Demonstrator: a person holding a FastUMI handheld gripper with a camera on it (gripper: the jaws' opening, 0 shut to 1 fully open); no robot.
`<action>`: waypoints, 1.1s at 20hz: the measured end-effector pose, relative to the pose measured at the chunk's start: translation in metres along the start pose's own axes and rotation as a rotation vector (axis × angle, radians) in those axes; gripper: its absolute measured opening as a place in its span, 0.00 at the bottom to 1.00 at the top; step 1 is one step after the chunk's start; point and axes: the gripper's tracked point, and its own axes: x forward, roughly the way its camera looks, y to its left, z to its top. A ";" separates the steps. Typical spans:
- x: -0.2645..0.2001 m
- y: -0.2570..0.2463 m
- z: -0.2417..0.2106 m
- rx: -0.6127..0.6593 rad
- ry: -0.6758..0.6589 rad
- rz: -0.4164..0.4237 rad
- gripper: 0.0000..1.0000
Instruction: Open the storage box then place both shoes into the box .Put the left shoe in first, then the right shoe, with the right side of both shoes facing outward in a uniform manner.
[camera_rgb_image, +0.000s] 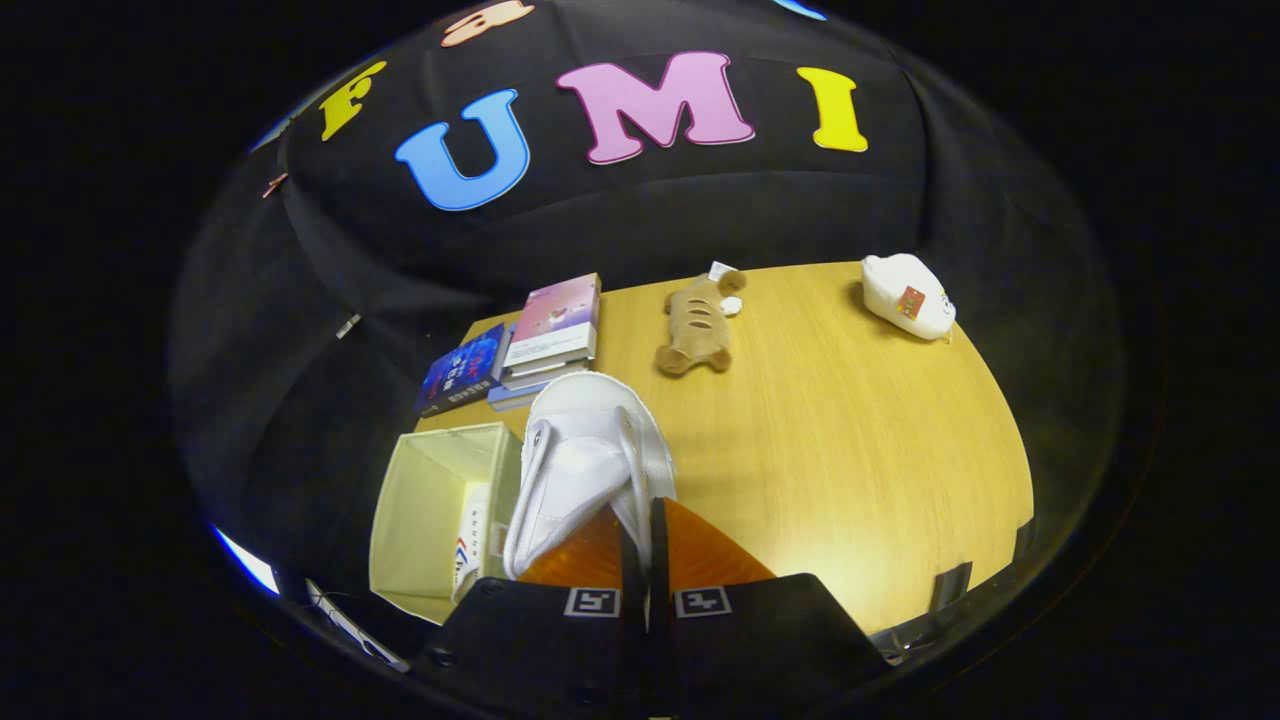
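Jaws: gripper (645, 540) nearly closed, narrow gap, pinching a thin edge of the white canvas shoe w/ white rubber sole (585, 460); both fingers press on it.
Shoe: held just ahead of the fingers, tilted, toe pointing away, opening facing the camera; lifted, partly over the box's right rim.
Box: open pale-yellow fabric storage box (425, 520), just left of the shoe, lid not seen; sits at the near-left part of the round light-wood worktop (850, 450).
In box: another white shoe w/ coloured stripes (470, 545) stands against the box's right wall, right beside the held shoe.
Books: stack of paperbacks, pink cover on top (553, 325), beyond the shoe; a dark-blue book (460, 370) leans just left of the stack.
Toys: brown bread-shaped plush (695, 325) beyond the shoe & to its right; white rounded plush w/ a small red tag (908, 295) well apart, far right of the shoe.
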 end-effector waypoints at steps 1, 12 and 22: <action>-0.003 0.018 0.004 0.000 -0.002 0.012 0.05; 0.058 0.149 -0.057 -0.021 0.137 0.026 0.05; 0.072 0.155 -0.054 -0.173 0.073 -0.032 0.66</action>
